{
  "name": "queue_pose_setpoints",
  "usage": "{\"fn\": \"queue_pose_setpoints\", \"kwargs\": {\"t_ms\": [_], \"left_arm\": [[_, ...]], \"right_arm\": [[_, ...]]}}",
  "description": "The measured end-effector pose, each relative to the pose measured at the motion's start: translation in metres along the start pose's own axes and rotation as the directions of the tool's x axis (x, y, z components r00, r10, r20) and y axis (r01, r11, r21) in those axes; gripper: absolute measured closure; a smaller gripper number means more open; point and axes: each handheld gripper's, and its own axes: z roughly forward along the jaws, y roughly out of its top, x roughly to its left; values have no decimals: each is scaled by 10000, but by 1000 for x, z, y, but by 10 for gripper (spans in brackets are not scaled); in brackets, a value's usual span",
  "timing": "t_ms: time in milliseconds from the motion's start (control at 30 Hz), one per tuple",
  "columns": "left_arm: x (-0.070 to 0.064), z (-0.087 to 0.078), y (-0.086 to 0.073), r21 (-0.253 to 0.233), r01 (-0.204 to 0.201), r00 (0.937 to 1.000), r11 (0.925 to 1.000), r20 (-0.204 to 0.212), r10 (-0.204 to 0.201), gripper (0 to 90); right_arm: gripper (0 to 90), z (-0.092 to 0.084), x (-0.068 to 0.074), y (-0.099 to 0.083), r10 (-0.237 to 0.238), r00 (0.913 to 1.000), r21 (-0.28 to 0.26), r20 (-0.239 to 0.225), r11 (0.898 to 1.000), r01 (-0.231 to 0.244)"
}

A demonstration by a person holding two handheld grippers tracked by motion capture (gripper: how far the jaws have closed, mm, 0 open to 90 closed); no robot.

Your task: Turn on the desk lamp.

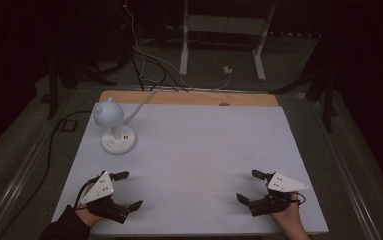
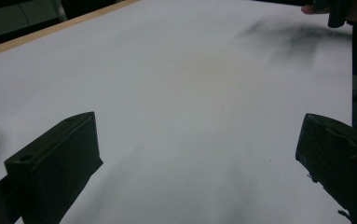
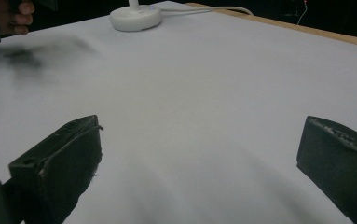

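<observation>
A small white desk lamp (image 1: 113, 122) with a round head stands on a round base (image 3: 135, 17) at the back left of the white table top (image 1: 199, 150). My left gripper (image 1: 129, 190) rests near the front left edge, held in a hand, its jaws wide apart with nothing between them. Near the front right edge my right gripper (image 1: 251, 186) is held the same way, open and empty. In the left gripper view both black fingers (image 2: 57, 163) frame bare white surface (image 2: 190, 93). The right gripper view has its black fingers (image 3: 59, 163) pointing toward the lamp base.
The lamp's white cable (image 1: 141, 102) runs off the table's wooden back edge (image 1: 189, 97). Beyond the table, cables (image 1: 149, 60) lie on the dark floor beside a white metal stand (image 1: 224, 30). A metal rail (image 1: 19, 175) runs along the left side.
</observation>
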Motion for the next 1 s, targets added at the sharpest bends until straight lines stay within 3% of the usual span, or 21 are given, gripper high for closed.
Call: {"fn": "queue_pose_setpoints", "kwargs": {"t_ms": [200,467,1000], "left_arm": [[0,1,0,68,-30,9999,10000,136,29,2],[-1,3,2,436,-246,9982,9987,561,222,2],[-4,8,7,746,-416,9908,9963,1316,315,2]], "right_arm": [[0,2,2,0,78,9996,-55,-272,10000,-79],[0,4,4,1,-391,9992,356,-27,9986,391],[0,3,8,0,-435,9991,180,-9,9989,436]]}}
